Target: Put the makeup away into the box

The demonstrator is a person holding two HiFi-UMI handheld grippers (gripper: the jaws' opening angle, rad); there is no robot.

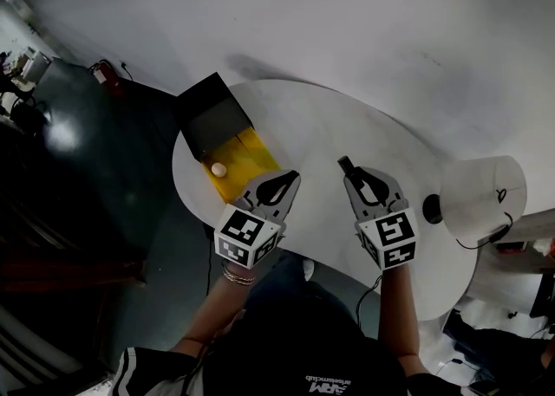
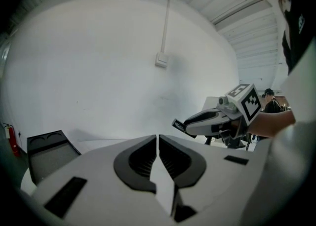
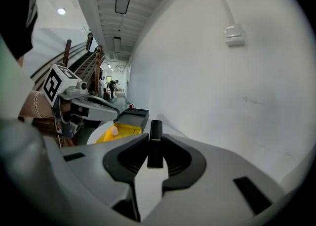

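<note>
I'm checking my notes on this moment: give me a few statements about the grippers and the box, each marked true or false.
1. The right gripper holds a black tube. True.
2. The left gripper grips a makeup item. False: its jaws are together with nothing between them.
3. The yellow-lined box is empty. False: a small pale round item lies in it.
4. The box stands on the white table, on the left gripper's side. True.
</note>
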